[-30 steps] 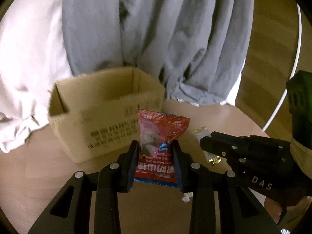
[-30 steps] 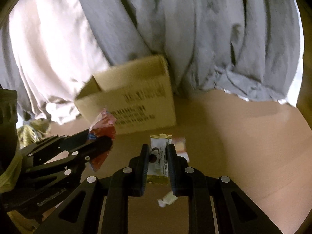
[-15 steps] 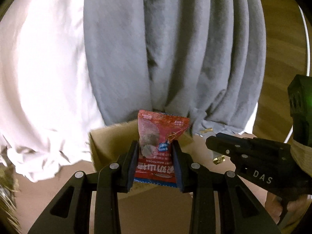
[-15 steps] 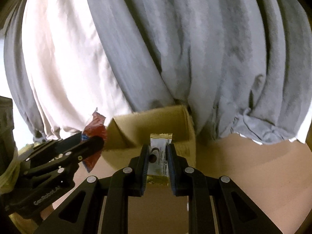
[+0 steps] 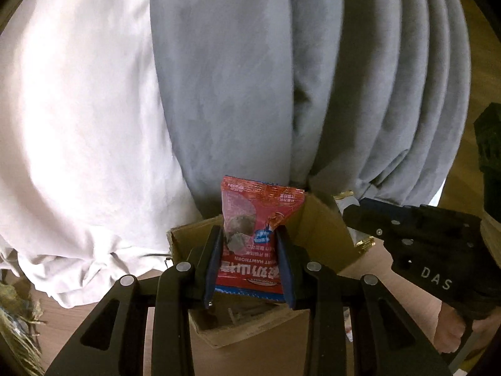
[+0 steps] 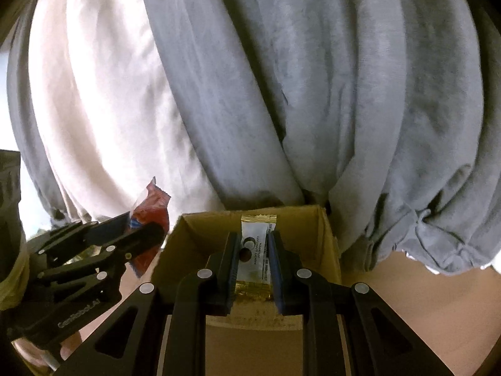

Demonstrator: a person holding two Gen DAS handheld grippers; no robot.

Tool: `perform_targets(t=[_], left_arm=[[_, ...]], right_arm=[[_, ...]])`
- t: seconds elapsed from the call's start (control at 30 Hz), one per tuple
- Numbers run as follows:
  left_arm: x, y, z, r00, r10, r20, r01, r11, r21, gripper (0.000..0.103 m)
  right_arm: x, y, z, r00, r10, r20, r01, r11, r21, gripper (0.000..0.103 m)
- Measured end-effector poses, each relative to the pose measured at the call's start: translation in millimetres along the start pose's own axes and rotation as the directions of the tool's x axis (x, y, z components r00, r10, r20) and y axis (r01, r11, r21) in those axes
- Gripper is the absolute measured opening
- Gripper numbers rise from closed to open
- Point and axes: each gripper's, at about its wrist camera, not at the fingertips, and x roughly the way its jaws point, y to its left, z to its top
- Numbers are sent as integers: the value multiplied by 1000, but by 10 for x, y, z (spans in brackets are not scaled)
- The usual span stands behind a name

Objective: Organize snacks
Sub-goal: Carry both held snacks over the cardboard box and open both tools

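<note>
The left gripper [image 5: 249, 257] grips a red hawthorn snack packet [image 5: 255, 238] and the right gripper [image 6: 253, 257] a white-and-gold candy bar [image 6: 255, 257], both poised over the open cardboard box [image 6: 308, 235] on the bench [image 6: 422, 297]. Lower each well inside the walls before loosening the fingers.

We hold the left gripper [image 5: 249, 260] level and pointing forward, fingers closed on a red snack packet [image 5: 255, 235] that stands upright between the pads. The right gripper [image 6: 253, 266] sits just to its right at about the same height, fingers clamped on a white candy bar [image 6: 255, 250], also upright. Each gripper shows in the other's camera: the right gripper [image 5: 416, 238] at the right edge of the left view, the left gripper [image 6: 94, 250] at the left edge of the right view. Both tips lie near each other, not touching.
</note>
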Motion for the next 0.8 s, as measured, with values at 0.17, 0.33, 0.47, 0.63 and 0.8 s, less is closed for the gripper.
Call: perform_targets(t=[0.17,0.33,0.47,0.63,0.8], left_arm=[[263,87,46,999,6,-48,-6,1000,5,34],[381,129,53,997,52,-54,-51,999,9,47],[297,96,-5,996,88,-29,-88,996,27,48],[54,-85,-121,998,66,15,-67,996,60,48],[-200,-327,-282,999,13,35,-16,996,84,48]], right_arm=[[268,5,59,999,-9,-47,8,1000,-30,20],[479,-30,94,997,-15,-75,14,1000,-19,26],[493,-62,59,996,-45,-73,44,999,-16,43],[306,-118,-63,997,-49,-54,49,999,1,43],[-76,-176,-269,997,-68,-29,69,998,15,43]])
